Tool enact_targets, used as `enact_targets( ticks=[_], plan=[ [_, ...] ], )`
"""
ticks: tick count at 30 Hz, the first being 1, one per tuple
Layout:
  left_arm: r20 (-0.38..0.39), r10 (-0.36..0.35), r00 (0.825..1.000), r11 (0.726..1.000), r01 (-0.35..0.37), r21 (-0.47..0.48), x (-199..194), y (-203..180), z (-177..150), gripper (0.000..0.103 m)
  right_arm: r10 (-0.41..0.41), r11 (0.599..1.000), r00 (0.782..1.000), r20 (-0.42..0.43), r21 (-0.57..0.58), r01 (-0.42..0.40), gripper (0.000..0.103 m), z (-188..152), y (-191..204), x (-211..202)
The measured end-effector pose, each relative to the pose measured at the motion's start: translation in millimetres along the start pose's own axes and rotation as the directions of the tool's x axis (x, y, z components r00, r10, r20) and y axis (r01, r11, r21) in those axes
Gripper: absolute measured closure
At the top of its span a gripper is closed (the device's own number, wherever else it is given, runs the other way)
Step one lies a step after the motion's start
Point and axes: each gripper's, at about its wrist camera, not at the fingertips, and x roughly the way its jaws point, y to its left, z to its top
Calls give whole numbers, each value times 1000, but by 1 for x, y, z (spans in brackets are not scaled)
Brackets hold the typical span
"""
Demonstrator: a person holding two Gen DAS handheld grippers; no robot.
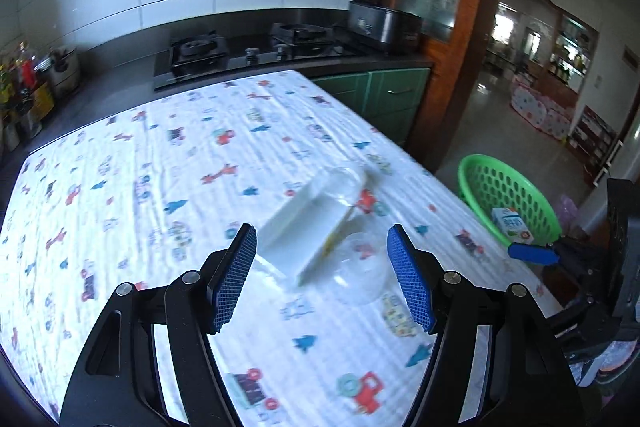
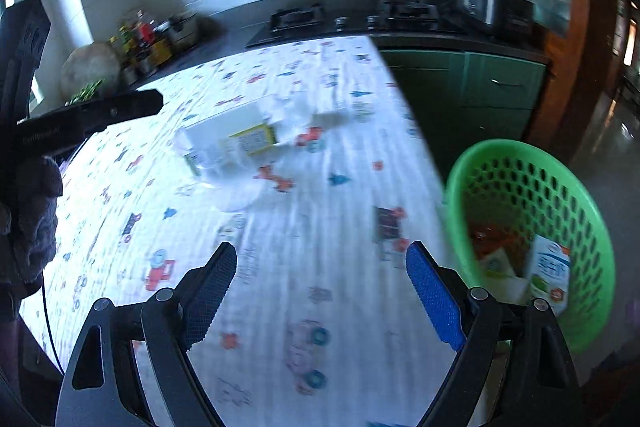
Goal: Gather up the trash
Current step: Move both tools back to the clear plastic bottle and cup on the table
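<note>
A white box [image 1: 304, 239] [image 2: 232, 135] with a yellow label lies on the table's patterned cloth [image 1: 140, 227] [image 2: 320, 299], blurred by motion. Clear plastic cups [image 1: 360, 267] [image 2: 236, 191] lie against it. My left gripper [image 1: 322, 279] hangs open just short of the box and cup, its blue pads [image 1: 236, 279] touching nothing. My right gripper [image 2: 320, 267] is open over bare cloth with nothing between its fingers, and its blue finger [image 1: 532, 253] shows at the table's right edge. A green mesh basket [image 1: 516, 183] [image 2: 560, 195] beside the table holds milk cartons [image 1: 512, 225] [image 2: 548, 275].
Behind the table a dark counter carries a gas hob [image 1: 248, 51], a rice cooker [image 1: 380, 23] and bottles and jars [image 1: 20, 87] at the far left. Green cabinets [image 1: 384, 99] and a wooden door frame [image 1: 460, 67] stand right of it. The left gripper's black body [image 2: 100, 111] shows at the left.
</note>
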Motion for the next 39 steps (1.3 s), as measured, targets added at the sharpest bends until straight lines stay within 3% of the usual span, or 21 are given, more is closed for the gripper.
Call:
enact_targets(
  ticks=[12, 26, 34, 39],
  plan=[
    [-4, 49, 999, 997, -49, -67, -5, 53, -9, 36, 56, 994, 997, -57, -94, -62, 20, 29, 59, 68],
    [-33, 45, 998, 995, -47, -91, 8, 66, -12, 36, 40, 993, 993, -107, -106, -52, 29, 51, 66, 120],
    [-48, 36, 998, 995, -40, -88, 18, 63, -13, 36, 14, 991, 994, -105, -132, -28, 41, 51, 70, 125],
    [-53, 31, 998, 996, -35, -77, 21, 59, -12, 36, 21, 992, 995, -100, -125, -34, 42, 49, 67, 123]
  ],
)
